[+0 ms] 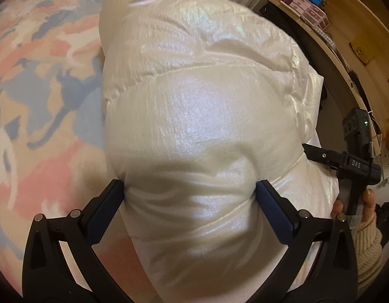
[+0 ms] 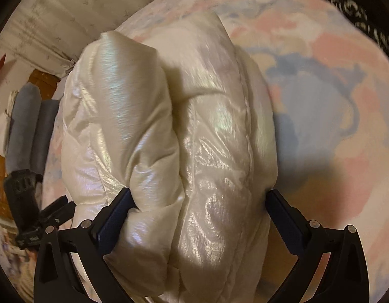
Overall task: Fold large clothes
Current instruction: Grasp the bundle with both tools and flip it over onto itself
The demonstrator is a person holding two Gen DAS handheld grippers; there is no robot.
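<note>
Pearly, cream-white quilted fabric: one large puffer jacket [image 1: 194,106], bundled thick, lying on a fleece blanket [image 1: 43,75] printed in pink, blue and beige. Left gripper [image 1: 190,189]: pitched steeply down over the near end of the bundle, its jaws spread wide with a fat roll of the jacket bulging between them; the blue pads [image 1: 103,209] sit at the flanks of the roll and dent it slightly, but whether they press or merely touch cannot be told. Right gripper [image 2: 198,197]: likewise tilted down, jaws wide, straddling a thick fold of the same jacket, the left pad sunk against the fabric, the right pad just beside the fold's edge; firm grip or not cannot be told. In the left wrist view the right gripper's black body shows at the right margin, with a hand [image 1: 366,202] in a cream knitted sleeve [image 1: 366,247] around its handle. Edges and room: to the left of the jacket in the left view, open blanket; to its right, the bundle's edge lies close to a wooden shelf unit [image 1: 346,30] holding small boxes. In the right view, broad bare blanket lies right of the jacket.
</note>
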